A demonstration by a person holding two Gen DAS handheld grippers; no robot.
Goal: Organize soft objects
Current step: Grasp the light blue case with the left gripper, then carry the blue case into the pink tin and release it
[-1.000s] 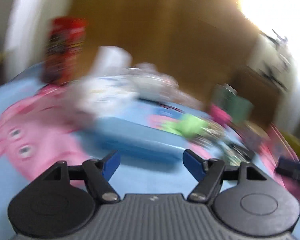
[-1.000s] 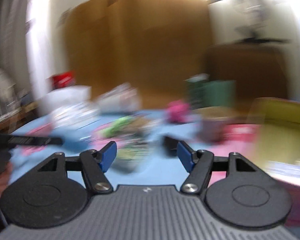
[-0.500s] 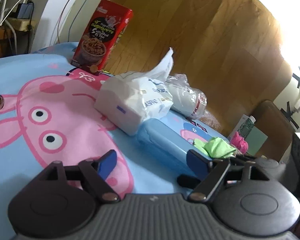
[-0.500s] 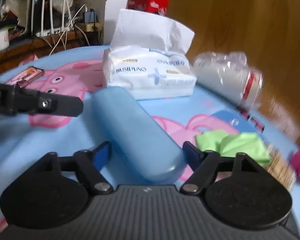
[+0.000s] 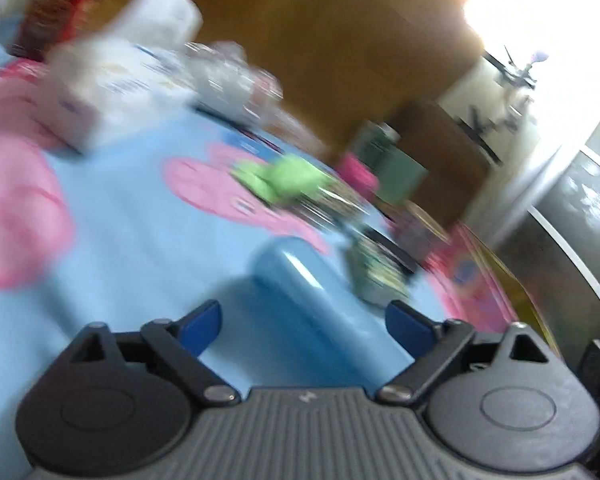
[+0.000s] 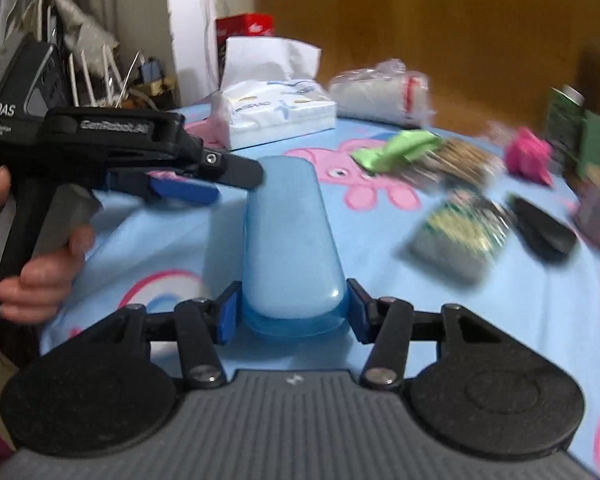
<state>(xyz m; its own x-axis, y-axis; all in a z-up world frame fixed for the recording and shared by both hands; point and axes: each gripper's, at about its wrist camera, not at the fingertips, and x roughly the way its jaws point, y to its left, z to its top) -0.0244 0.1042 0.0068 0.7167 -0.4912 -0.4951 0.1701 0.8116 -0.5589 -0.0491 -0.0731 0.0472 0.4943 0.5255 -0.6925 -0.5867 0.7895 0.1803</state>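
Both tongs frame one thing — the blue case (image 6: 290,240). Right tongs (image 6: 290,312) are clamped on its near end, pads touching both sides, the case lying lengthwise on the cloth (image 6: 380,280). Left tongs (image 5: 302,322) stand wide open and hold nothing, the case just ahead between their blue tips; from the right view they hover over the case's left far corner.

Risks, as I judge them: the case looks smooth and rounded, and the grip sits at its very end — a lift could let it pivot or slide out. The left view is smeared, so a quick close could knock the case.

Right of the case lies a packet (image 6: 460,236); beyond it, green cloth (image 6: 396,148). Behind the case sit the tissues (image 6: 276,116).
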